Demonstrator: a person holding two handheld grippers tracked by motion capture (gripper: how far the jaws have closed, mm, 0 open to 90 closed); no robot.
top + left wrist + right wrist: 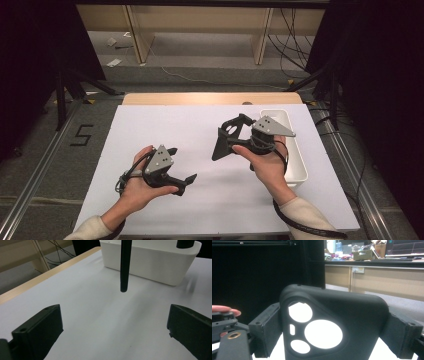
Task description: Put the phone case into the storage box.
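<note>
A black phone case with round camera cut-outs hangs upright above the white table top, and my right gripper is shut on it. The right gripper view has the case standing between both pads. My left gripper is low over the table at the near left, open, with nothing between its jaws. In the left gripper view the gripper spans bare table, and the case hangs edge-on ahead of it as a thin black bar.
A white rectangular bin stands along the table's right side, just behind the right hand, and it sits ahead in the left gripper view. A wooden strip runs along the far edge. Stands and cables lie on the floor beyond.
</note>
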